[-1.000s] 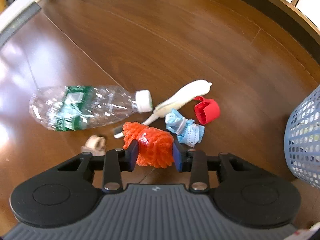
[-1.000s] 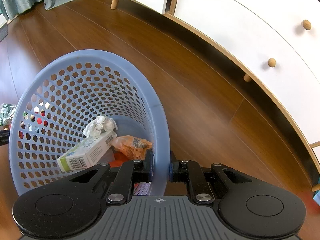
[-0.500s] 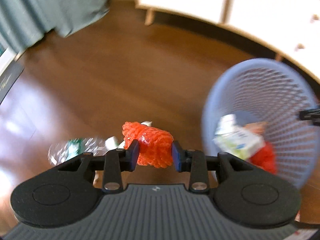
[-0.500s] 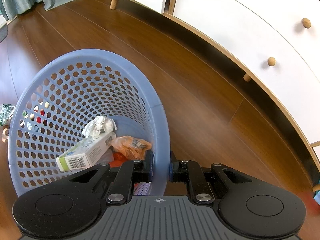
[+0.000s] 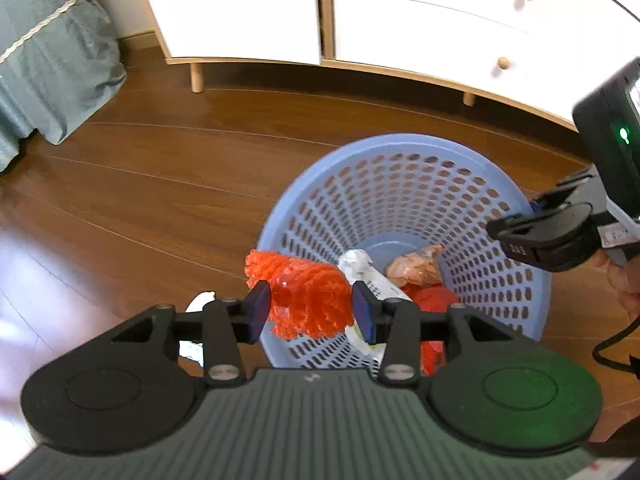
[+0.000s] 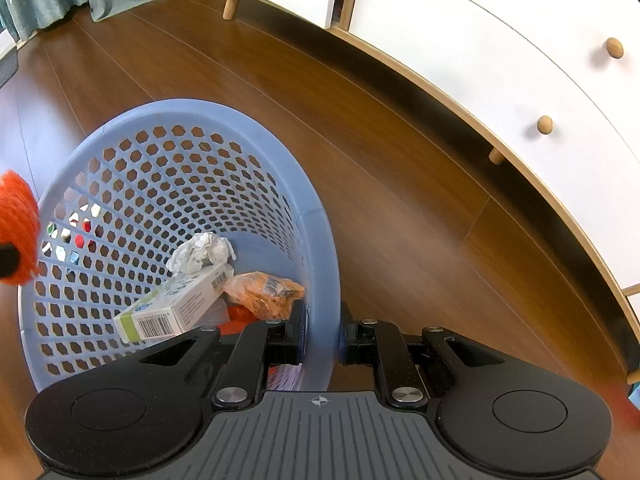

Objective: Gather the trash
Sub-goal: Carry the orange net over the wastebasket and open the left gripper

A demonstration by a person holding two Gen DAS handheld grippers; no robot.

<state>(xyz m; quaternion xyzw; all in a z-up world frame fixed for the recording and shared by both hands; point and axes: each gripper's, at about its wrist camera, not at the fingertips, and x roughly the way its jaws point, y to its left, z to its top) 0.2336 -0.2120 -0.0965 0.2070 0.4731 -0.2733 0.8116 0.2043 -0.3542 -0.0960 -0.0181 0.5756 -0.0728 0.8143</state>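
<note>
Orange net: a crumpled orange foam net (image 5: 306,300) sits between the two pads of the left claw (image 5: 308,312), above the near-left rim of the basket; in the right wrist view it shows only as an orange lump at the left edge (image 6: 16,228).
Left claw: its jaws are opening – the right pad (image 5: 364,316) already stands a little apart from the net, the left pad seems to touch it yet, so I judge the net is being let go.
Key relation: the basket (image 5: 536,280) lies ahead and to the right of the net; the net hangs over the rim more than over the middle, so part of it could fall outside.
Net axis: it is bunched, its longer side runs roughly from pad to pad, with one loose end sticking up-left.
Basket contents: a white-green carton (image 6: 172,308), a crumpled paper (image 6: 200,254), an orange wrapper (image 6: 264,292) and something red below.
Right claw: pressed together on the basket wall (image 6: 322,340) – one finger inside, one outside, steadying the basket on the floor.
Nearer hand: the left one, for the net.
</note>
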